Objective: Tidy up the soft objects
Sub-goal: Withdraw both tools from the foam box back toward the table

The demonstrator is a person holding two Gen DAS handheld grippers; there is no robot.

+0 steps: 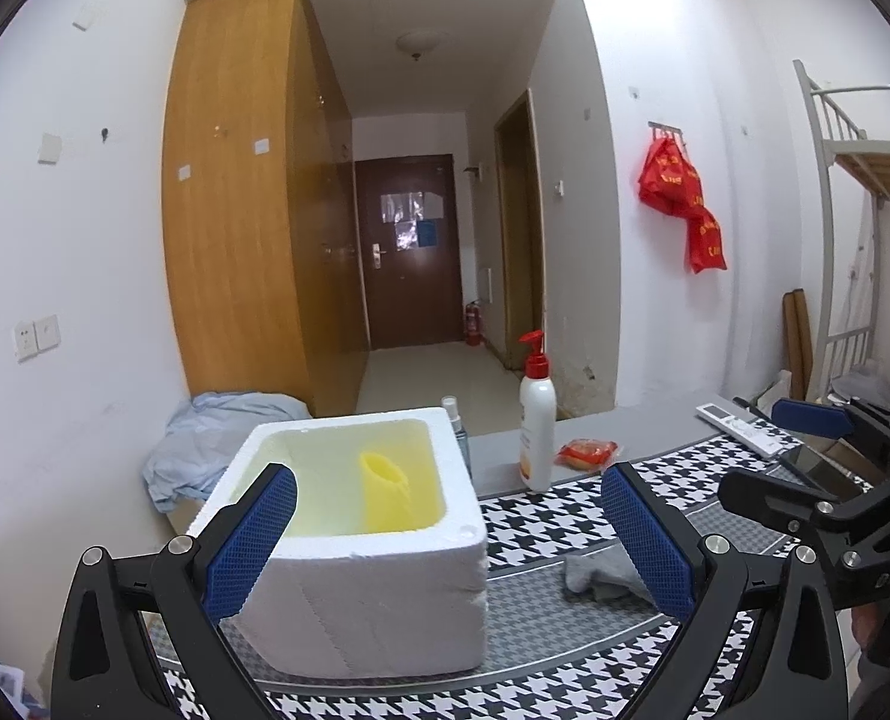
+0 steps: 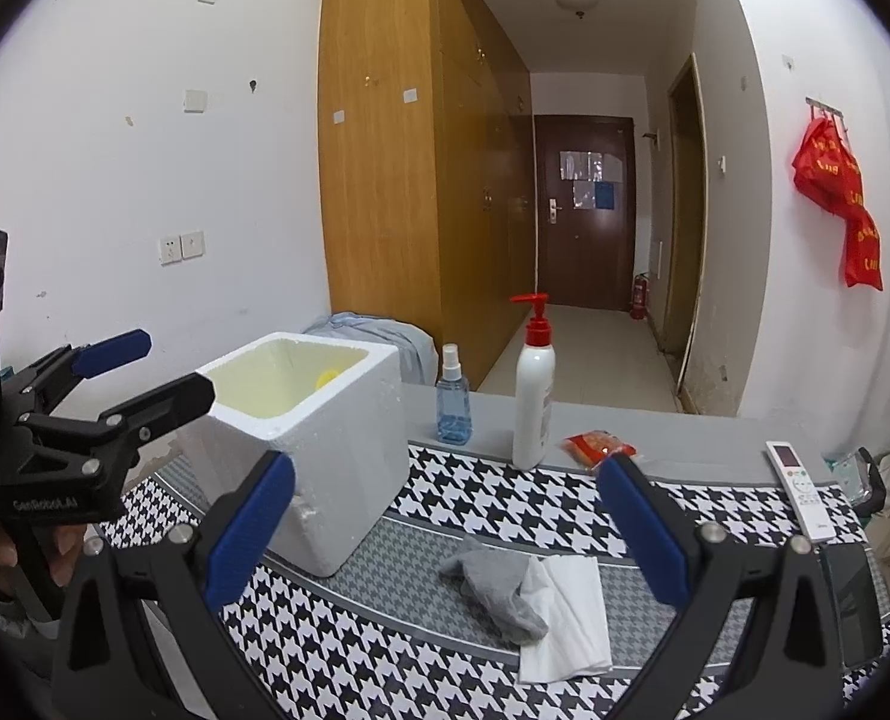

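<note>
On the houndstooth-clothed surface (image 2: pixel 505 492), a yellow sponge (image 1: pixel 385 492) sat inside the white foam box (image 1: pixel 361 576); the grey sock (image 2: pixel 496 588) and white tissue (image 2: pixel 571 618) remained out, and both the left claw (image 1: pixel 448 540) and the right claw (image 2: pixel 445 534) were released, empty.

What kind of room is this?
Probably a dorm room: a metal bunk bed stands by the wall, tall wooden wardrobes line the hallway, and a dark entry door closes its end.
</note>
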